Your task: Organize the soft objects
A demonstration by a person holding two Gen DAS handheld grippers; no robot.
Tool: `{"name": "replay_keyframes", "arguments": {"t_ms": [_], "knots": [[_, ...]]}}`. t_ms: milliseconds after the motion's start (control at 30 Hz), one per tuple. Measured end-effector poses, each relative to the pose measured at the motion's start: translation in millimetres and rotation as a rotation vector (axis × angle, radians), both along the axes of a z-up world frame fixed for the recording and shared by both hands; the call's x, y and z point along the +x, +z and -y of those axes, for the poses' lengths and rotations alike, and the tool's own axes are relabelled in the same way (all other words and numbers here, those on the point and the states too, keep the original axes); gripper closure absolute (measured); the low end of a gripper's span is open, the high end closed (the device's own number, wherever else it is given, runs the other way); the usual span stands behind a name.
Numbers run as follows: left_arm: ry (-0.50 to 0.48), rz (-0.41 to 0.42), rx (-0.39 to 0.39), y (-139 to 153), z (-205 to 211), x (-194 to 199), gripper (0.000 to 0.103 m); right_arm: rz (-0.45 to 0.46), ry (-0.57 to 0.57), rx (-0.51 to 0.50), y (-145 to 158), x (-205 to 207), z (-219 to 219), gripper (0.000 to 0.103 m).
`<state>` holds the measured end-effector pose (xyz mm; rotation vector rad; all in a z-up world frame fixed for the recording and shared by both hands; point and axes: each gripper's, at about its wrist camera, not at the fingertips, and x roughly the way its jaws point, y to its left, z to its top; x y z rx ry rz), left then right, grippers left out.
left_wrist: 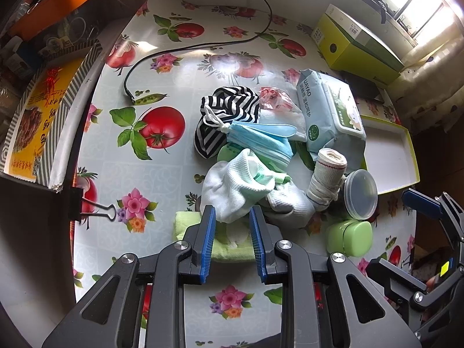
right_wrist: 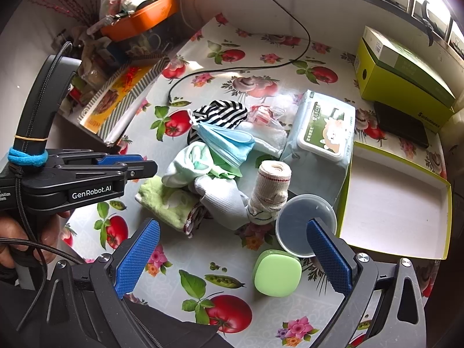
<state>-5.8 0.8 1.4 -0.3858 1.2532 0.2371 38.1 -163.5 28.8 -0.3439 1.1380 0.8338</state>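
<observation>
A heap of soft things lies mid-table: a black-and-white striped cloth (left_wrist: 229,107), a blue face mask (left_wrist: 258,139), white and mint socks (left_wrist: 229,185), a folded green towel (left_wrist: 188,226) and a rolled bandage (left_wrist: 327,174). My left gripper (left_wrist: 232,210) points steeply down over the near edge of the heap. Its blue pads stand apart, and a white sock's end and the towel show in the gap below them. In the right wrist view that left gripper (right_wrist: 145,168) hovers left of the socks (right_wrist: 220,197). My right gripper (right_wrist: 232,224) is wide open and holds nothing.
A wet wipes pack (right_wrist: 322,136), a clear round tub (right_wrist: 298,220) and a green case (right_wrist: 275,272) lie right of the heap. An open white-lined box (right_wrist: 394,203) sits at far right, a green carton (right_wrist: 406,69) behind. A black cable (left_wrist: 185,49) crosses the back; a binder clip (left_wrist: 95,208) grips the left edge.
</observation>
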Motion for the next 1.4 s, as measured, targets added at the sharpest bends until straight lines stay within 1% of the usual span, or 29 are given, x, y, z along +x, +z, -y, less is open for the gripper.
{"name": "replay_keyframes", "arguments": {"t_ms": [433, 633, 1067, 1333, 1400], "knots": [[0.000, 0.003, -0.017, -3, 0, 1, 0.078, -0.008, 0.002, -0.010, -2, 0, -3, 0.001], [0.002, 0.002, -0.025, -5, -2, 1, 0.078, -0.016, 0.008, -0.019, -5, 3, -7, 0.005], [-0.013, 0.006, -0.020, -5, -4, 4, 0.078, -0.015, 0.019, -0.024, -7, 4, -10, 0.005], [0.002, 0.008, -0.044, -6, -8, 4, 0.078, -0.022, 0.017, -0.038, -8, 6, -14, 0.006], [0.002, 0.006, -0.047, -7, -9, 4, 0.078, -0.026, 0.023, -0.041, -9, 5, -17, 0.010]]}}
